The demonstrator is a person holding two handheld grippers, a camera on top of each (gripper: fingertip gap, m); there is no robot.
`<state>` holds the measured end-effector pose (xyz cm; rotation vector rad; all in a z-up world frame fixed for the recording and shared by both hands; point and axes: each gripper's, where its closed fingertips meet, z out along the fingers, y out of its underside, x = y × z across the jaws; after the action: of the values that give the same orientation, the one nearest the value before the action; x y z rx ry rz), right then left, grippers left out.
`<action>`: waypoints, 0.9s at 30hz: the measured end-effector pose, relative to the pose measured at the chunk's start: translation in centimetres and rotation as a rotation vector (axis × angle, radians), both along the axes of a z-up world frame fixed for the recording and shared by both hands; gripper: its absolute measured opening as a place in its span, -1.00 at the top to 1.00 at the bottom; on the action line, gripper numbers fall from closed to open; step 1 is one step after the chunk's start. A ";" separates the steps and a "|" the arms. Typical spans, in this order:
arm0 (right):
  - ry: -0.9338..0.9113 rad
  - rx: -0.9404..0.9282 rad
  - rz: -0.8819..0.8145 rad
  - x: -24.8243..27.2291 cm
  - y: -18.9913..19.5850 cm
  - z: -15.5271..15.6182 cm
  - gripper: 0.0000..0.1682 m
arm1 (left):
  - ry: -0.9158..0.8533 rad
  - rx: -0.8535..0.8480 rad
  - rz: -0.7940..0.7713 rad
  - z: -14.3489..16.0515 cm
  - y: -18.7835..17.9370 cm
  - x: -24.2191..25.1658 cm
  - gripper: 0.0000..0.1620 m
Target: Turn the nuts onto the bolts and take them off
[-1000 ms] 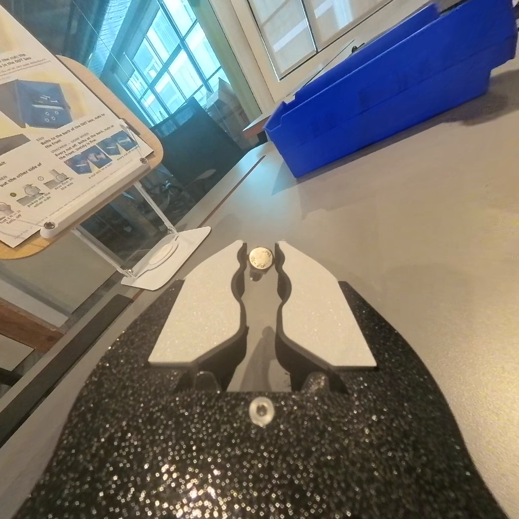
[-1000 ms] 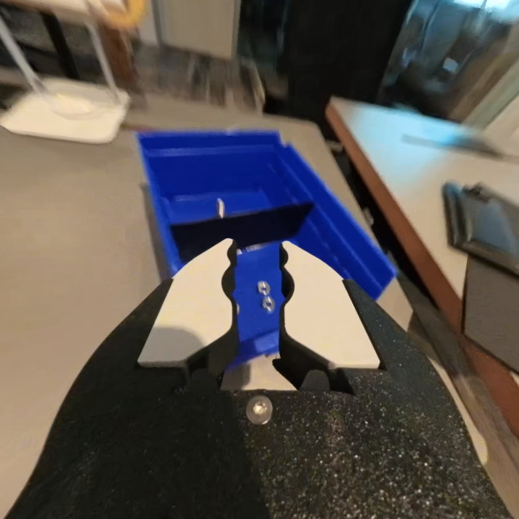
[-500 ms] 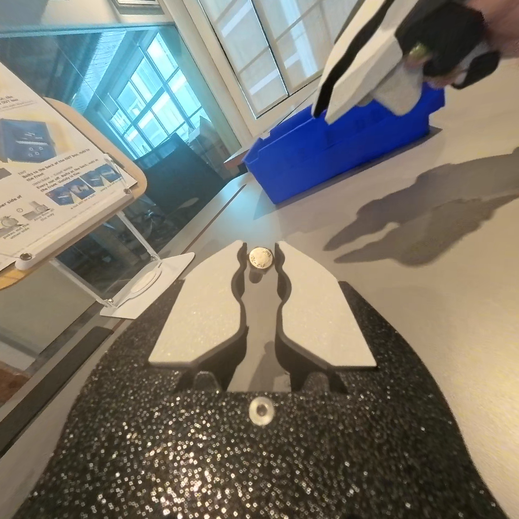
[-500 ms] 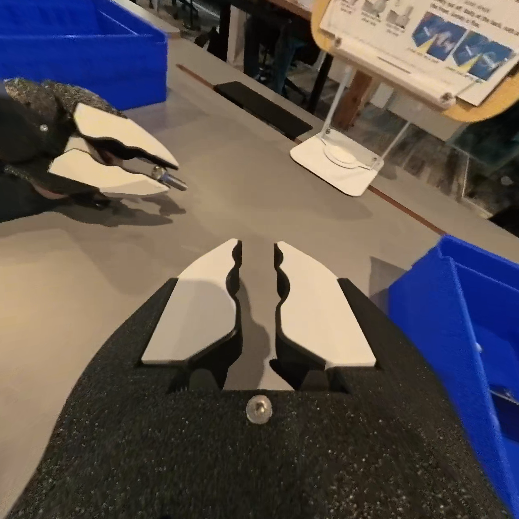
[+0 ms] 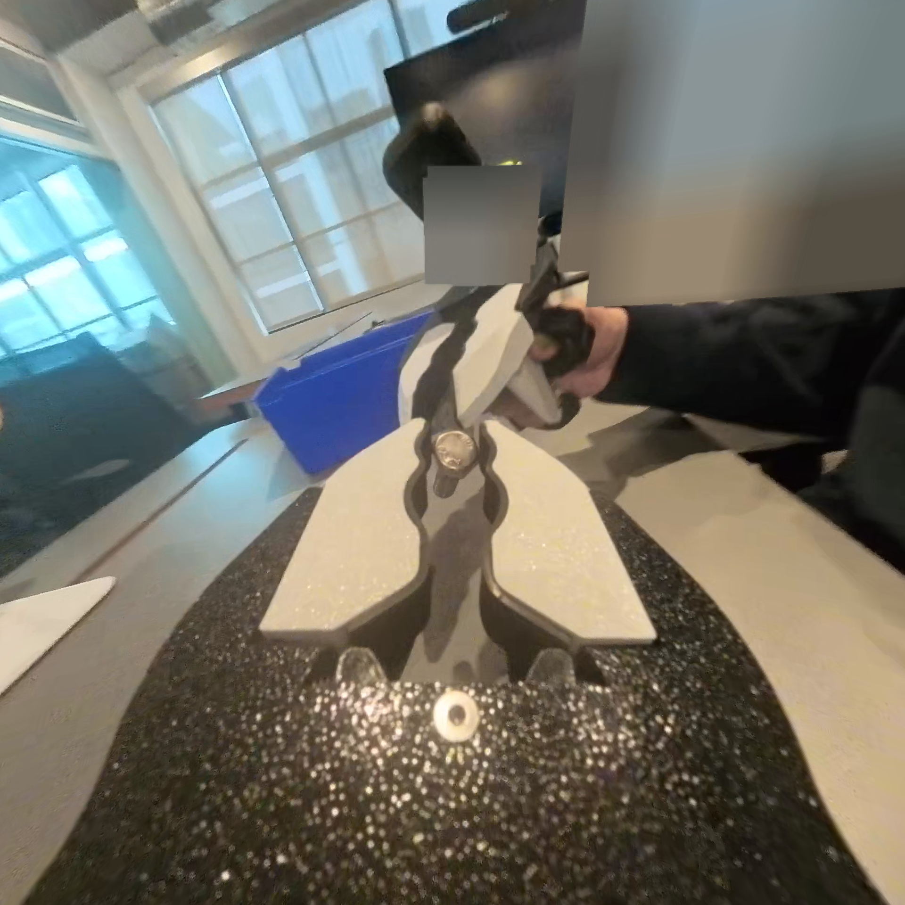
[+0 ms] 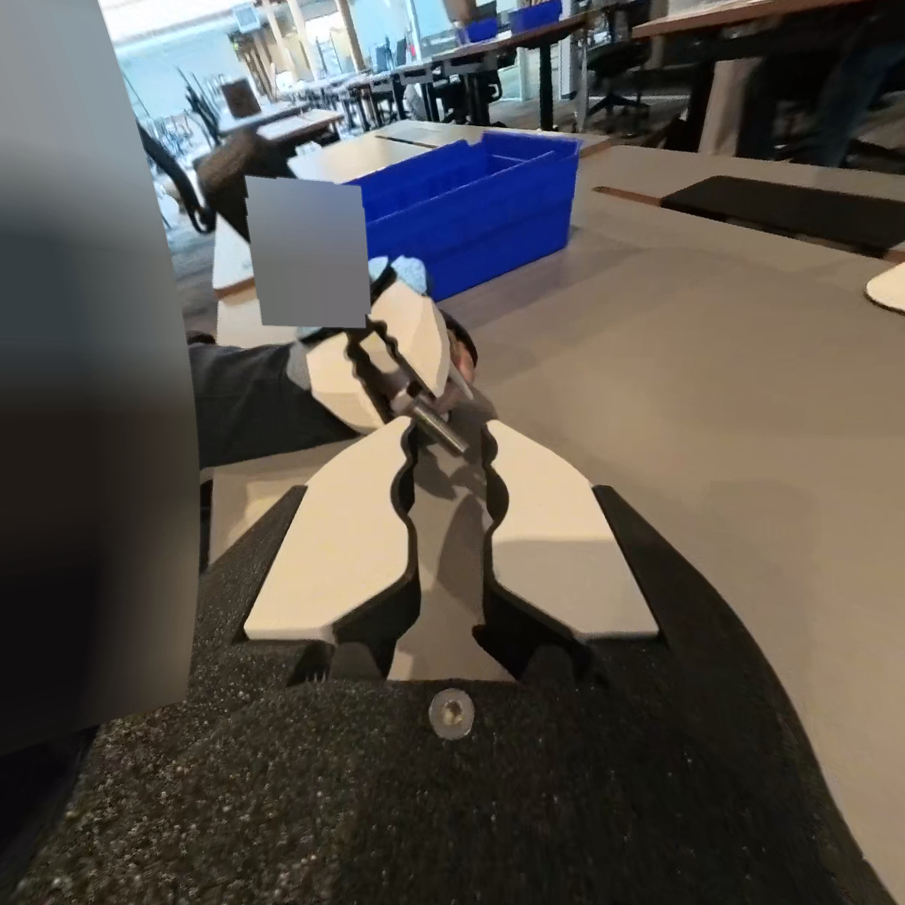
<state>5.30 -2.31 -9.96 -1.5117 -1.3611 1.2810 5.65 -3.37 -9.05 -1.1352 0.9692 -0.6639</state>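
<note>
My left gripper (image 5: 453, 436) is shut on the head of a steel bolt (image 5: 455, 451) and holds it above the grey table. In the right wrist view the left gripper (image 6: 406, 397) shows at centre left, with the bolt (image 6: 435, 428) sticking out of its tips. My right gripper (image 6: 448, 428) is open and empty, tip to tip with the left one. The free end of the bolt's shaft lies between the right fingertips (image 6: 509, 455). The right gripper (image 5: 443, 411) also shows just beyond the bolt in the left wrist view. No nut is in view.
One blue bin (image 5: 343, 406) stands on the table behind the right gripper, another blue bin (image 6: 470, 220) behind the left one. A white stand base (image 6: 886, 289) and a black mat (image 6: 783, 205) lie at far right. A person's dark sleeve (image 5: 734, 357) reaches in. Both grippers' tips are close together, under 4 cm apart. The white stand base (image 6: 886, 289) is about 35 cm from my right fingertips.
My right gripper swung away from the blue bin and came up nose to nose with the left gripper. The left gripper rose and turned with the bolt still in it.
</note>
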 end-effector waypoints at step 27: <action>-0.166 0.638 -0.369 5.3 7.5 2.4 0.89 | -0.049 -0.076 0.371 -0.1 4.6 -4.0 0.47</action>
<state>10.60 5.17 -7.57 -1.3370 -1.3389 0.4355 1.65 1.21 -9.15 -1.3178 0.6714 -0.4280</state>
